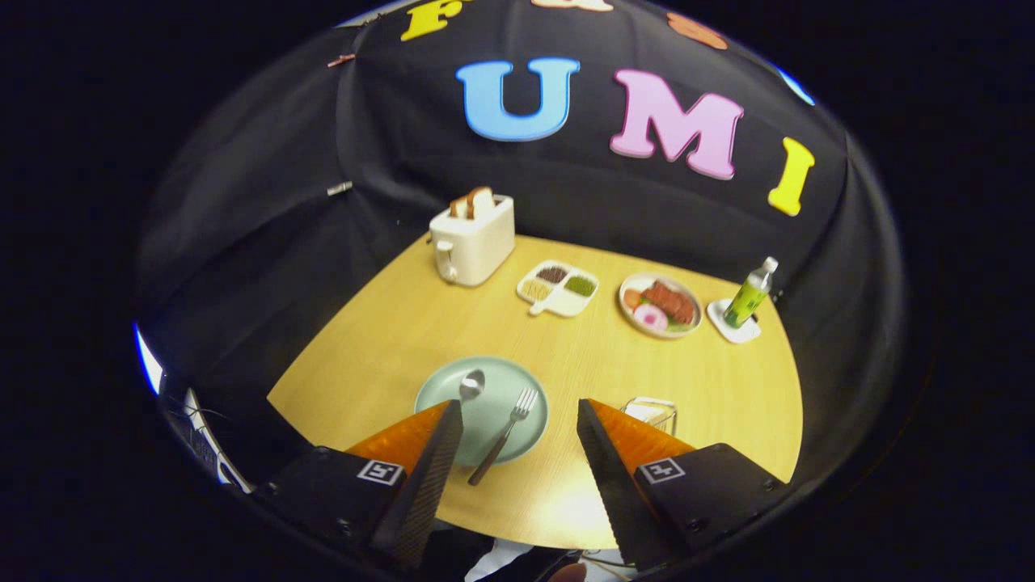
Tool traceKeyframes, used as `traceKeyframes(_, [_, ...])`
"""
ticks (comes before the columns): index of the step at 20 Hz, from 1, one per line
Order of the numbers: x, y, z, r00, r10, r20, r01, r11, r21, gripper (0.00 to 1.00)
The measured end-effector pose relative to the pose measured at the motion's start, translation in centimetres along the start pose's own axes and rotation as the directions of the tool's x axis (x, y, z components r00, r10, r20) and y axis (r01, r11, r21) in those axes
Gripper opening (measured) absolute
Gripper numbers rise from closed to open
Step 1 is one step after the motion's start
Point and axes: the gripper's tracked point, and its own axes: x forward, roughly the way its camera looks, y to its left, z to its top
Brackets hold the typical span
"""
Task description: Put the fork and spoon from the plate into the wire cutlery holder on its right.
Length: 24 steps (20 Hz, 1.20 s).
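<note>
while gripper [517, 412] gapes, round plate [453, 388], metal fork [505, 432]

table [388, 339]: pale wood grain, smooth, faint sheen
plate [441, 388]: matt glaze
fork [509, 424]: polished metal
spoon [471, 385]: shiny metal
cutlery holder [652, 411]: thin wire
toaster [473, 242]: glossy plastic

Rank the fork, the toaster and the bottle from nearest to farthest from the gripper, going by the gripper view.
The gripper is open, holding nothing.
1. Fork: on the plate, between the fingers.
2. Toaster: far beyond the left finger, at the table's back edge.
3. Bottle: on a coaster, back right; too close to the toaster to rank firmly.
</note>
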Motion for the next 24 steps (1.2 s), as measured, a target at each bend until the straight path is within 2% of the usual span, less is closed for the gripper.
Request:
traceKeyframes(3, [4.6, 1.4, -3.4, 0.99, 0.039, -0.134, -0.031, 0.998, 0.062, 0.72])
traceKeyframes(7, [9.0, 2.0, -6.5, 0.962, 0.049, -0.268, -0.02, 0.994, 0.111, 0.71])
traceKeyframes(9, [10.6, 2.2, -7.7, 0.946, 0.047, -0.32, -0.003, 0.991, 0.137, 0.62])
traceKeyframes(13, [13.0, 1.7, -9.7, 0.911, -0.008, -0.413, 0.066, 0.99, 0.127, 0.61])
traceKeyframes(18, [15.4, 1.8, -11.9, 0.853, -0.037, -0.521, 0.115, 0.986, 0.117, 0.61])
traceKeyframes(20, [16.2, 1.8, -13.0, 0.832, -0.035, -0.554, 0.134, 0.981, 0.139, 0.44])
traceKeyframes(22, [16.5, 1.6, -12.3, 0.827, -0.041, -0.561, 0.158, 0.974, 0.162, 0.3])
traceKeyframes(24, [16.5, 1.8, -12.1, 0.835, 0.006, -0.551, 0.132, 0.969, 0.21, 0.14])
